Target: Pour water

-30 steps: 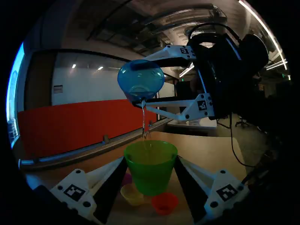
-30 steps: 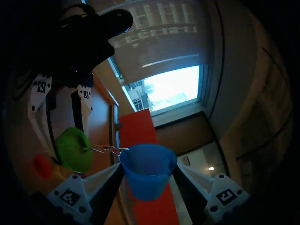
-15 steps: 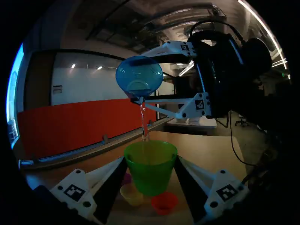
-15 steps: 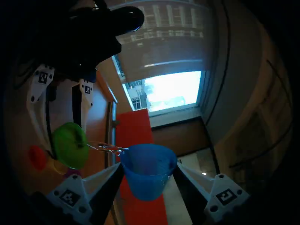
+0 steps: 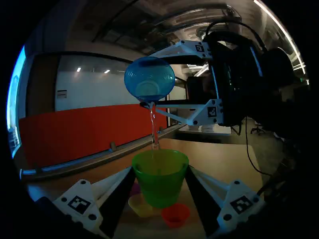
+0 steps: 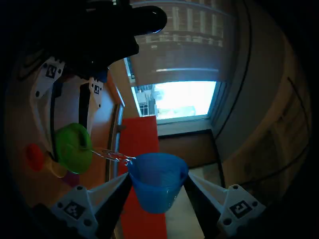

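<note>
Fingers [image 6: 109, 192] of the right gripper [image 6: 158, 180] pinch the tipped blue cup [image 6: 157, 195] at lower centre, water [image 5: 152, 127] streaming into the green cup [image 5: 160, 187] clamped in the left gripper [image 5: 159, 172]; both seem light, squashable plastic, best held mid-wall.

Your left gripper [image 5: 159, 172] points forward and roughly level, its jaws pressed against both sides of the upright green cup [image 5: 160, 189]. Your right gripper [image 6: 158, 179] hangs higher, just above the left one. It is rolled sideways so its jaws stand one above the other, clamping the tipped blue cup [image 6: 156, 193].
</note>
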The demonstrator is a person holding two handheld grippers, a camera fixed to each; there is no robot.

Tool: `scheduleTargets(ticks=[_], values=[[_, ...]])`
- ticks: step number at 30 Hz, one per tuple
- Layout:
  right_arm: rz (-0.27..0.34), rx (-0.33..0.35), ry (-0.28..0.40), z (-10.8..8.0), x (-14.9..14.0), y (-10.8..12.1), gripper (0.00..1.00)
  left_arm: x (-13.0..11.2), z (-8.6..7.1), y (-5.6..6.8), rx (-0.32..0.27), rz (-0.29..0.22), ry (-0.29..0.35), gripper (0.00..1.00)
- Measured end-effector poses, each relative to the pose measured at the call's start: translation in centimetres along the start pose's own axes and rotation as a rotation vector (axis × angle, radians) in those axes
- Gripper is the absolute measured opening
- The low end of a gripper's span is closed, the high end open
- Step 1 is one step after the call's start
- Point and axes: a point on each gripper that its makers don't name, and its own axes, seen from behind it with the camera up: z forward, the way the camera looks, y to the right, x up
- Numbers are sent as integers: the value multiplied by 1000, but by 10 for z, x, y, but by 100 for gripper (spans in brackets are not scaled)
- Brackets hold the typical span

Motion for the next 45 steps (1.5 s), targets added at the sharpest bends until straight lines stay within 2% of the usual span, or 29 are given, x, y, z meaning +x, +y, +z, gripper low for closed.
scheduleTargets(ticks=[11,23,38,45], values=[[-53,-15,4,1,1,6,89,0,2,1,1,3,1,84],[-143,-19,5,1,8,2,89,1,3,2,-1,4,3,85],[-172,-16,16,3,16,0,89,0,5,2,-2,-2,6,85],[-124,-12,23,3,15,-1,89,1,3,0,2,-1,8,85]])
